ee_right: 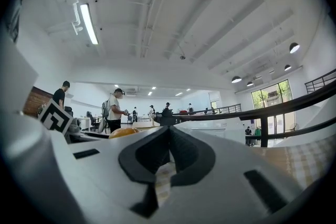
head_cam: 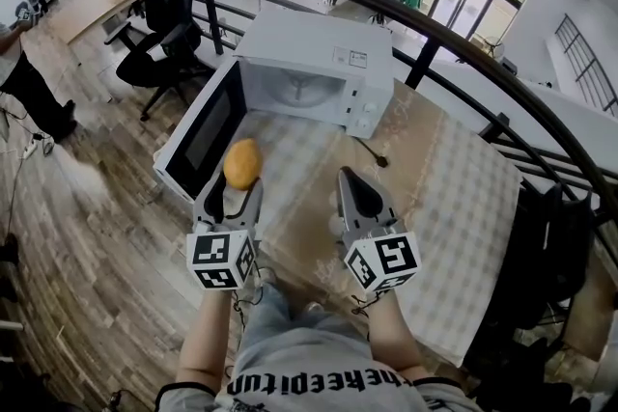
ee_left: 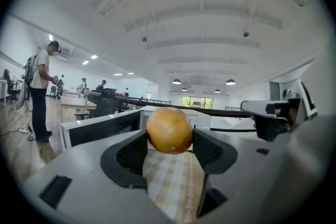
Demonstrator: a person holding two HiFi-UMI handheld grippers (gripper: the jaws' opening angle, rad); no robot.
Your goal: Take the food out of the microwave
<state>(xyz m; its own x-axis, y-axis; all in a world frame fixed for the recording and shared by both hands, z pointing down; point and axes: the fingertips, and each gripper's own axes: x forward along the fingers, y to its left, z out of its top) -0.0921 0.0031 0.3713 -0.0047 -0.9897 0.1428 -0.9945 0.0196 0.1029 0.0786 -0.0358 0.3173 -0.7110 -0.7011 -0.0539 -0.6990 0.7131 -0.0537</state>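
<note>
An orange [head_cam: 242,164] [ee_left: 169,129] is clamped between the black pads of my left gripper [head_cam: 241,171] [ee_left: 169,136], held above the checked tablecloth in front of the microwave. The white microwave [head_cam: 314,70] stands at the table's far side with its door [head_cam: 205,132] swung open to the left; its cavity shows only the glass turntable [head_cam: 301,90]. My right gripper [head_cam: 357,180] [ee_right: 169,139] hovers to the right of the left one, its jaws meeting at the tips with nothing between them. The orange's top [ee_right: 124,132] peeks into the right gripper view at the left.
A small dark spoon-like thing [head_cam: 374,153] lies on the tablecloth [head_cam: 454,198] right of the microwave. A dark curved railing [head_cam: 463,48] runs behind the table. Office chairs [head_cam: 164,24] and desks stand at the back left, with people further off.
</note>
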